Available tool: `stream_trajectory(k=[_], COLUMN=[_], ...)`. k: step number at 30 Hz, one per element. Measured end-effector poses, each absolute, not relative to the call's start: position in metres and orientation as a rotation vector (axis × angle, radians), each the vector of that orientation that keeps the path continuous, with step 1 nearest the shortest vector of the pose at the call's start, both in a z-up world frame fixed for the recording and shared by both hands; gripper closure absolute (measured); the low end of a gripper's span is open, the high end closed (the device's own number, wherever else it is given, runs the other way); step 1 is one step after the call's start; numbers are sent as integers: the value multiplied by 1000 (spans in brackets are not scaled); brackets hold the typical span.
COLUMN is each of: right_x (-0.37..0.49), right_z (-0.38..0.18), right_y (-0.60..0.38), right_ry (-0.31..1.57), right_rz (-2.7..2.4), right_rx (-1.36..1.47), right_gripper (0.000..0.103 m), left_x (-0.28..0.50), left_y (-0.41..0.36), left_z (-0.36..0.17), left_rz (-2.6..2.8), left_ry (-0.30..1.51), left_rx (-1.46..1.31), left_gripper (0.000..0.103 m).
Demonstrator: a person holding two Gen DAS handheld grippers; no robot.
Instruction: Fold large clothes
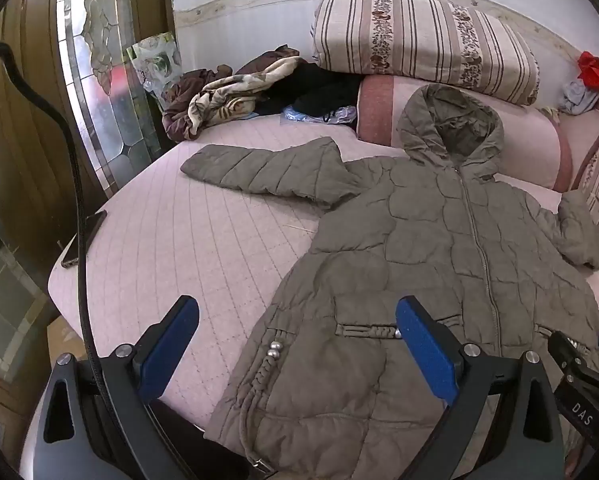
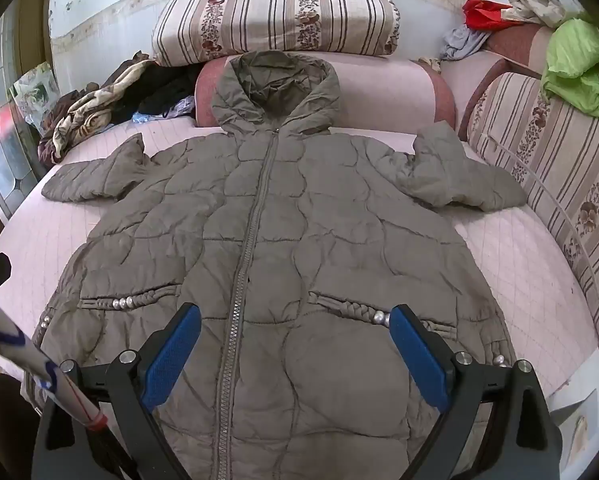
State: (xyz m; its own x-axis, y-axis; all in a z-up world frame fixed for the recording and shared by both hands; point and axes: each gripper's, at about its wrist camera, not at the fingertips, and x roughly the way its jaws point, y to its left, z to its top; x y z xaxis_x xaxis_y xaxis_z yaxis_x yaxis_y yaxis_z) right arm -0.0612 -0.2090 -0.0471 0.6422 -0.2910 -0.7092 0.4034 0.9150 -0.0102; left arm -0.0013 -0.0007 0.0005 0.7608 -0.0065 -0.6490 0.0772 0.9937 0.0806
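Olive puffer coat point(image 2: 275, 232) spread front-up, zipped, on the pink bed point(image 2: 519, 264); left gripper point(image 1: 297, 344) and right gripper point(image 2: 295, 350), both released, hover above its hem.

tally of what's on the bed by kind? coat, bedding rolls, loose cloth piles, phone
Padded coat: 1, spread flat, zipped
Striped bedding rolls: 2
Pink bolster: 1
Loose cloth piles: 2
Phone: 1, at the bed edge
Total: 7
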Motion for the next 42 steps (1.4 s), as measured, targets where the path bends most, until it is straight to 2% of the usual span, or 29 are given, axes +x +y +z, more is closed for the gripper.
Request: stream_trajectory(k=[15,28,35,42], right_x=[-62,-64,-68,-70], right_z=[-54,-55,-47,-41], right_y=[-209,-209,-207,-196], right_ry=[800,777,716,684], right_rz=[-396,-467,-486,-446], right_rx=[152,106,87,69], right_gripper=[6,4,2,0], left_x=[8,7,18,13], left_y=[-1,1,13,17], left_z=[-15,-21,-30,-26], left_rz=[-50,-78,-153,-50], left_ry=[770,750,879,815], left_rx=[107,84,-75,-25], left_gripper=[4,4,6,6])
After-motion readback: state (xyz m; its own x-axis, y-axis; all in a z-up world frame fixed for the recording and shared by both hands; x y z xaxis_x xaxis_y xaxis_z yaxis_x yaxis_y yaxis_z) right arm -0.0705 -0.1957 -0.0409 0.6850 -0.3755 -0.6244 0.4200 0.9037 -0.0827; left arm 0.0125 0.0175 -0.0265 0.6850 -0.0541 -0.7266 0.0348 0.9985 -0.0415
